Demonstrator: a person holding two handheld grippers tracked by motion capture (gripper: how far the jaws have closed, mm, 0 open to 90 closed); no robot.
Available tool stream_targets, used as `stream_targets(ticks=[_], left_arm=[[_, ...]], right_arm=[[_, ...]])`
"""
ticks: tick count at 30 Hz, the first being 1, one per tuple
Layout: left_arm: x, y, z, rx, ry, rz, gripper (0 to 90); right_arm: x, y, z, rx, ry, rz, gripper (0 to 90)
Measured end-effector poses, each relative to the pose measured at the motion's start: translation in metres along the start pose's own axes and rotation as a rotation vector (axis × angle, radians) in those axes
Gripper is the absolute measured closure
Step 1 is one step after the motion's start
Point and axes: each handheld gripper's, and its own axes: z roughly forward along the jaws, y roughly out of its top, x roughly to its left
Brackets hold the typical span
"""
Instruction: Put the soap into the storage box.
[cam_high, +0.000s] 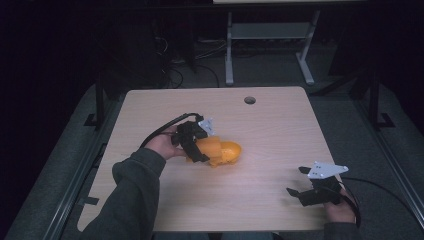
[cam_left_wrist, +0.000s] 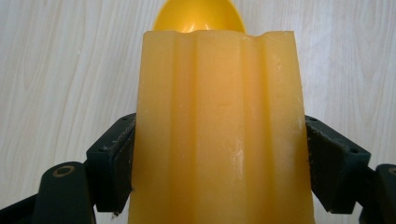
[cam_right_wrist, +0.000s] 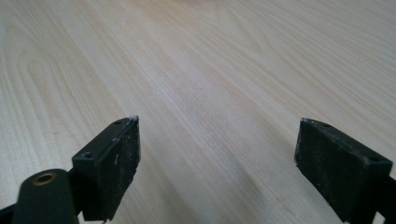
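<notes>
Your left tongs (cam_high: 199, 145) clamp the ribbed orange block (cam_left_wrist: 219, 130) mid-desk (cam_high: 260, 125), probably steadying it against the yellow bowl-like piece (cam_high: 231, 150), while your right tongs (cam_high: 300, 192) idle open near the desk's front right corner.

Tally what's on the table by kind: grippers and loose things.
Grippers: 2, the left gripper shut on the orange ridged block, the right gripper open over bare table.
Orange ridged block: 1.
Yellow bowl-shaped piece: 1.
Total: 4.
</notes>
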Motion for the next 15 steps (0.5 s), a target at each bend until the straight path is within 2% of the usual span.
stream_targets(ticks=[1,2,3,4,7,11,15], left_arm=[[0.001,0.004,0.002,-0.006,-0.008,0.002,21.0],[0.001,0.004,0.002,-0.006,-0.008,0.002,21.0],[0.002,0.009,0.005,-0.002,-0.011,0.010,21.0],[0.003,0.012,0.006,0.004,-0.012,0.023,21.0],[0.004,0.016,0.009,0.002,-0.019,0.023,21.0],[0.008,0.021,0.015,-0.025,-0.042,0.033,21.0],[0.011,0.024,0.021,-0.028,-0.051,0.039,21.0]], right_arm=[[0.001,0.000,0.000,-0.007,0.004,0.024,13.7],[0.001,0.000,0.000,-0.007,0.004,0.024,13.7],[0.000,0.000,-0.001,-0.003,0.002,0.003,13.7],[0.000,0.000,-0.001,-0.004,0.002,0.007,13.7],[0.000,-0.001,-0.001,-0.010,-0.002,0.011,13.7],[0.000,0.000,-0.001,-0.004,0.002,0.003,13.7],[0.000,-0.001,-0.001,-0.004,0.003,0.002,13.7]])
